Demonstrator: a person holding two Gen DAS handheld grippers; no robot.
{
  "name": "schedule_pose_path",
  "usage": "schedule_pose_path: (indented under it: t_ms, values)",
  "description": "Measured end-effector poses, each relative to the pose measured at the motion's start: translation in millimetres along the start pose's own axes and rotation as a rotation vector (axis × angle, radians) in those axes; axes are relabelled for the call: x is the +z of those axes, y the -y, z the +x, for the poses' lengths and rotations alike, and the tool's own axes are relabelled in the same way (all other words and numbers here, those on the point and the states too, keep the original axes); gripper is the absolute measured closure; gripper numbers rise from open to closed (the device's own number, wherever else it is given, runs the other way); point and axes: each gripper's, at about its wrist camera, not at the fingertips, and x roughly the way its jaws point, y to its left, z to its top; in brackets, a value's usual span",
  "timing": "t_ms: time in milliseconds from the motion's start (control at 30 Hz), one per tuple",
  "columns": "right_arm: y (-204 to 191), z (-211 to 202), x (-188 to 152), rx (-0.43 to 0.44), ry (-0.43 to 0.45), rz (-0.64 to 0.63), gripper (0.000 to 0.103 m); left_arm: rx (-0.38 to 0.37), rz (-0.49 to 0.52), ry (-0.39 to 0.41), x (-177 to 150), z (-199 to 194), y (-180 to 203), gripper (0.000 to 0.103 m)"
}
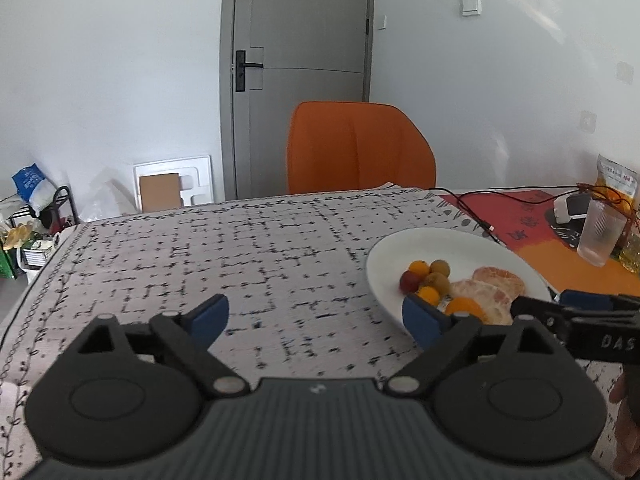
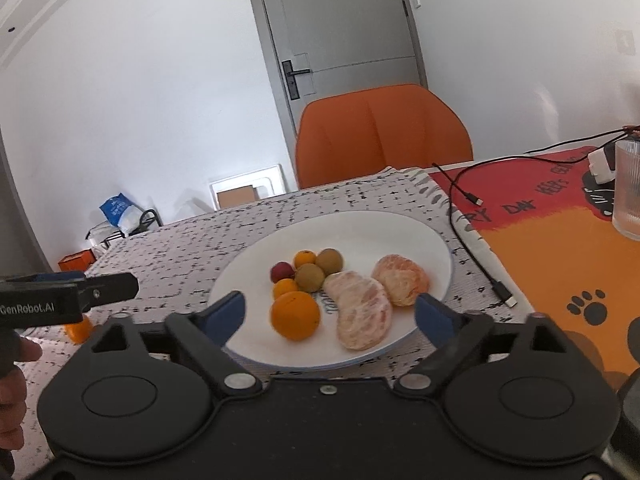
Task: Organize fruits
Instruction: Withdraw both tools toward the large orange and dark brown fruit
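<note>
Fruit mostly sorted on white plate [image 2: 432, 248]: two peeled halves [image 2: 362, 312], big orange [image 2: 295, 315], small fruits [image 2: 310, 272] grouped; left gripper [image 1: 316, 314] & right gripper [image 2: 328, 310] both spread wide, empty; one orange piece [image 2: 78, 330] on cloth by left gripper looks left to do

1. White walls [image 1: 120, 80] surround a closed grey door [image 1: 304, 40] with a black handle.
2. An orange chair [image 1: 360, 148] stands behind the counter [image 1: 240, 248].
3. Soft daylight.
</note>
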Motion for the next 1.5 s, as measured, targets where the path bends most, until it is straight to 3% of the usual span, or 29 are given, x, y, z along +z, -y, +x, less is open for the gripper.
schedule_pose_path:
  t_ms: [33, 633, 1500]
  values:
    - [-2.3, -1.1, -0.5, 0.007, 0.001, 0.001, 0.0, 0.003, -0.008, 0.0, -1.4, -2.4, -3.5, 0.009]
    - [-43.4, -5.8, -13.6, 0.013, -0.041, -0.033, 0.0, 0.014, -0.063, -0.027, -20.1, -33.8, -54.8, 0.005]
    - [-104.6, -2.1, -20.1, 0.141, -0.06, -0.099, 0.0, 0.113, -0.178, -0.052, -40.1, -72.3, -125.6, 0.0]
